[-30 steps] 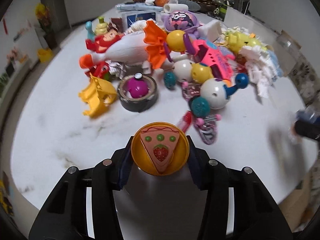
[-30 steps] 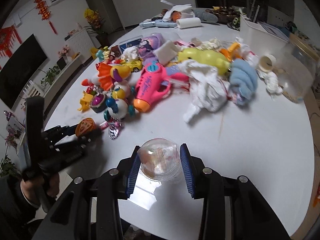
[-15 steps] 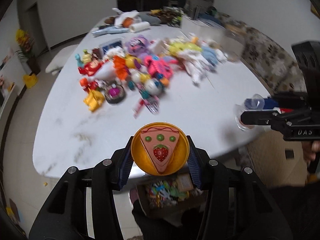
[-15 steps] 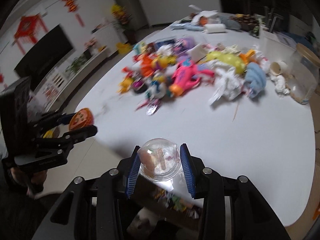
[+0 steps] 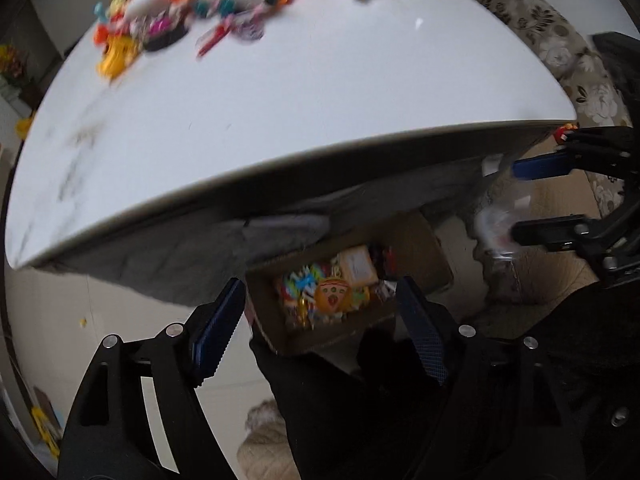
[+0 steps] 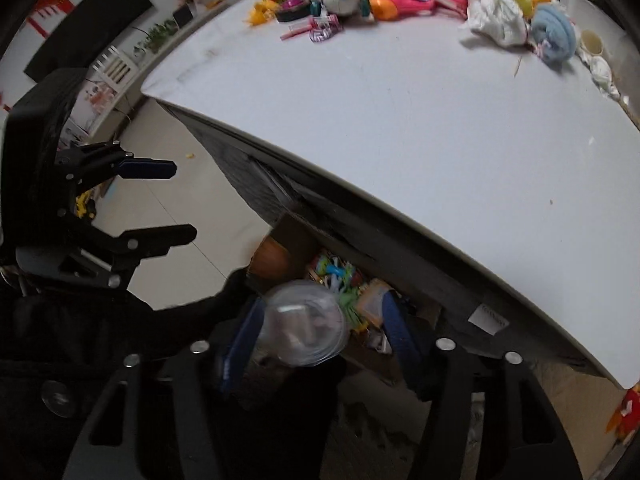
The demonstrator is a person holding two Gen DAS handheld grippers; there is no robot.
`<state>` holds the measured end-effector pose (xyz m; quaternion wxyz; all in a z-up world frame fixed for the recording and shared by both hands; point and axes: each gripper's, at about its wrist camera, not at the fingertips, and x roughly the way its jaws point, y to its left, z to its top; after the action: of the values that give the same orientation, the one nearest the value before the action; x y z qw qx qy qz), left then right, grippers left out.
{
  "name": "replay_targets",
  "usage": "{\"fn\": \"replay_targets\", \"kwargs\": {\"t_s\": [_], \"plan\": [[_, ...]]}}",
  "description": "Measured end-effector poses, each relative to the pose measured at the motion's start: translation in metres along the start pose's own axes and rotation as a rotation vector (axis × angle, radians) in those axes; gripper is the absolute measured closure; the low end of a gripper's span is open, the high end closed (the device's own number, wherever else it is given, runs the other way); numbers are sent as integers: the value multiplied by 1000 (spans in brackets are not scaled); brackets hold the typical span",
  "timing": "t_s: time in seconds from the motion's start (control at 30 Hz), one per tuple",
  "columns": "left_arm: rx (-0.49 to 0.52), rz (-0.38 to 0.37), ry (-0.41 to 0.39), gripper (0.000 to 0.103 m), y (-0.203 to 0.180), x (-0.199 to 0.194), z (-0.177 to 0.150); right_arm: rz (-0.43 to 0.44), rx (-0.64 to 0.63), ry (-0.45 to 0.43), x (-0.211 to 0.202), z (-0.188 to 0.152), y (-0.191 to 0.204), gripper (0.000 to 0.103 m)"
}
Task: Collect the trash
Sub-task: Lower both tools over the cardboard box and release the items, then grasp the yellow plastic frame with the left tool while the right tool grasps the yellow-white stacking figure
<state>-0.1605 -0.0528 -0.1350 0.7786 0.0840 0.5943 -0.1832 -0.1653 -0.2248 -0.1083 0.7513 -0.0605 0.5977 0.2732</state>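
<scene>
Both grippers' jaws just opened — pizza disc (image 5: 333, 295) apparently already in cardboard box (image 5: 424, 240).

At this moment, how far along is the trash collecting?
Partly done. The cardboard box under the table edge already holds colourful items, and the yellow pizza disc lies in it below the open left hand-held gripper, whose jaws have just been opening. The clear plastic ball sits between the right hand-held gripper's opening jaws. Most toys and tissues remain on the table.
</scene>
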Motion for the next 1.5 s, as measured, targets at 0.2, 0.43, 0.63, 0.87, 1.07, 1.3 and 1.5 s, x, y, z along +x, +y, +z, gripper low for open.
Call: {"fn": "replay_targets", "kwargs": {"t_s": [0.2, 0.43, 0.63, 0.87, 1.07, 1.3, 1.5], "plan": [[-41, -2, -44, 25, 28, -21, 6, 2, 8, -118, -30, 46, 0, 36], [-77, 6, -123, 25, 57, -50, 18, 6, 26, -280, -50, 179, 4, 36], [-122, 25, -168, 25, 90, -64, 34, -25, 57, -118, 11, 276, 5, 40], [-195, 11, -197, 25, 131, -65, 51, -96, 68, 85, 87, 309, -9, 72], [-217, -16, -223, 25, 163, -57, 83, 72, 142, -17, 51, 283, -12, 73], [-227, -53, -223, 25, 192, -16, 148, 80, 277, -191, -13, 241, -30, 73], [-87, -64, -253, 23, 200, 7, 173, 38, 406, -222, -26, 209, -53, 72]]}}
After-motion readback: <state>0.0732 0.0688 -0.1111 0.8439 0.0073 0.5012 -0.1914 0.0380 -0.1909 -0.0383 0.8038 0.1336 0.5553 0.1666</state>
